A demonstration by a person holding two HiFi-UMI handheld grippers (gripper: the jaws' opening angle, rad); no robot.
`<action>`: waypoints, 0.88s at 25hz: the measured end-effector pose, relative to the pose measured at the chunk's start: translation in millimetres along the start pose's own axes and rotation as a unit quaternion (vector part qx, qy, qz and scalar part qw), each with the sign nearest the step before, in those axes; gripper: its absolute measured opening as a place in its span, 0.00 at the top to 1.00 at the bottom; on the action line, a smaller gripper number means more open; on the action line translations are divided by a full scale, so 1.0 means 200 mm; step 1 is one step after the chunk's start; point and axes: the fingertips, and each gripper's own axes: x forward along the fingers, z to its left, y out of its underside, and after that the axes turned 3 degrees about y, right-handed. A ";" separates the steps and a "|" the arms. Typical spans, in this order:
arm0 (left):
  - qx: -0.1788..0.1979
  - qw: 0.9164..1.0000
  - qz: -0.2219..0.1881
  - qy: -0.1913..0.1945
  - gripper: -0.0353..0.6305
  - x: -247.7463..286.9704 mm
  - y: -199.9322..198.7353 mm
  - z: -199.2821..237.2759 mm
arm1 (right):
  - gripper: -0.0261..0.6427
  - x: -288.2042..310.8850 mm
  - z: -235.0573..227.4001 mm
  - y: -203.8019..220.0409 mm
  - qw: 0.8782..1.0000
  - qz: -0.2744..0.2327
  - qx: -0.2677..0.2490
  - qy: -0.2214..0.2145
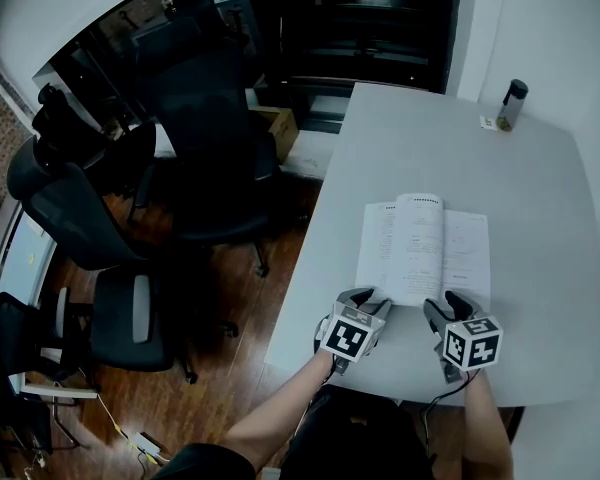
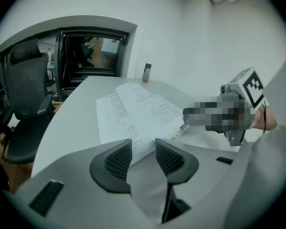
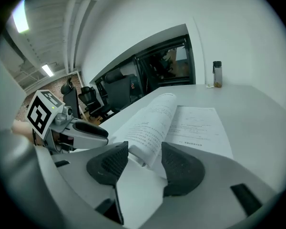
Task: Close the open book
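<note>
An open book (image 1: 425,248) of white printed pages lies on the white table (image 1: 550,198), with a sheaf of middle pages (image 3: 150,120) arched up from the spine. My left gripper (image 1: 358,298) is at the book's near left corner, open, the left page's edge (image 2: 128,128) just beyond its tips and nothing between its pads (image 2: 119,159). At the near right sits my right gripper (image 1: 447,306), open too. The raised sheaf's lower edge reaches in between the pads (image 3: 112,161) with a gap showing on the left side.
A dark bottle (image 1: 512,104) stands at the table's far right corner beside a small card (image 1: 488,123). Black office chairs (image 1: 205,148) crowd the wooden floor left of the table. The table's near edge (image 1: 380,378) runs just below both grippers.
</note>
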 end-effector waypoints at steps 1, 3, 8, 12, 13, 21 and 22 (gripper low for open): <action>0.001 1.000 0.003 0.002 0.71 0.01 0.00 -0.02 | 0.62 -0.02 -0.01 0.00 1.000 -0.004 0.000 0.001; 0.003 1.000 0.006 0.005 0.71 0.03 0.00 -0.05 | 0.67 -0.06 -0.04 0.00 1.000 -0.008 -0.001 0.004; 0.009 1.000 0.001 0.013 0.71 0.07 -0.06 -0.15 | 0.81 -0.15 -0.13 0.00 1.000 -0.024 0.006 0.012; 0.012 1.000 -0.001 0.009 0.71 0.07 -0.07 -0.19 | 0.86 -0.20 -0.24 -0.03 0.999 -0.039 0.014 0.032; 0.012 1.000 -0.001 0.006 0.71 0.07 -0.07 -0.19 | 0.92 -0.22 -0.27 -0.03 0.998 -0.037 0.015 0.041; -0.012 1.000 -0.008 -0.012 0.71 0.02 -0.02 -0.13 | 0.93 -0.13 0.00 -0.03 0.996 -0.009 -0.084 -0.024; -0.014 1.000 -0.008 -0.015 0.71 0.01 -0.02 -0.11 | 0.93 -0.11 0.05 -0.03 0.994 -0.005 -0.100 -0.035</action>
